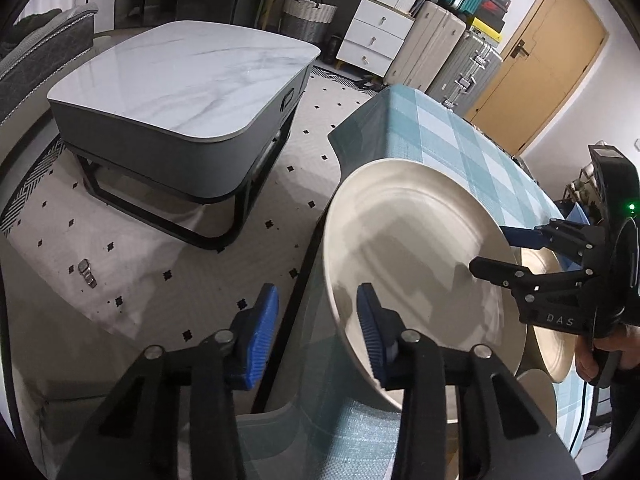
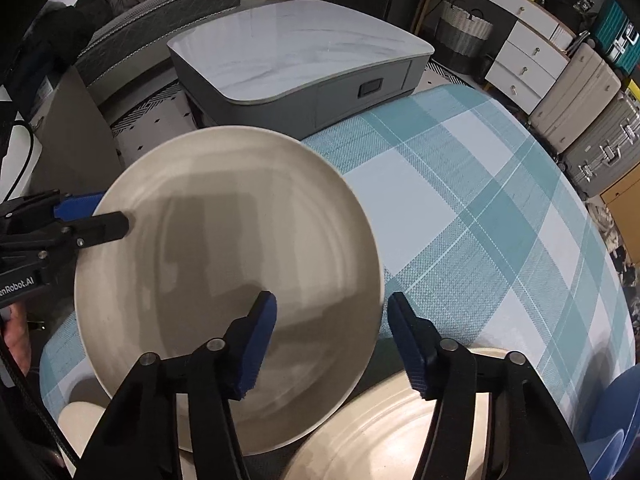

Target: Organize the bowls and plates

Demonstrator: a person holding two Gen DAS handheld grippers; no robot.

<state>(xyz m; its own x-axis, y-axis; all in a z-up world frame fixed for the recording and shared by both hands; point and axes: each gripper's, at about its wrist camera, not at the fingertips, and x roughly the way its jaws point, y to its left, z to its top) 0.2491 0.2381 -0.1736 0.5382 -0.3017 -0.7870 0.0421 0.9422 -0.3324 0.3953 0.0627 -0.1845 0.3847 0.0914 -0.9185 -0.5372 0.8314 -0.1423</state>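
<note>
Two hand-held grippers at one beige plate, tilted above the checked surface.

The left hand-held gripper (image 1: 318, 316) and right hand-held gripper (image 2: 332, 320) each straddled opposite rims of the large plate (image 2: 224, 260), jaws part-open with gaps visible; a second plate (image 2: 380, 432) lay beneath near the surface's (image 2: 480, 208) near edge.

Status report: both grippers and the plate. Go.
Left gripper open, right gripper open, each straddling the rim. Large round beige plate not yet clamped. Second cream plate below its near edge.

Checked tablecloth (image 2: 460, 208) under cream plates (image 2: 384, 432)
</note>
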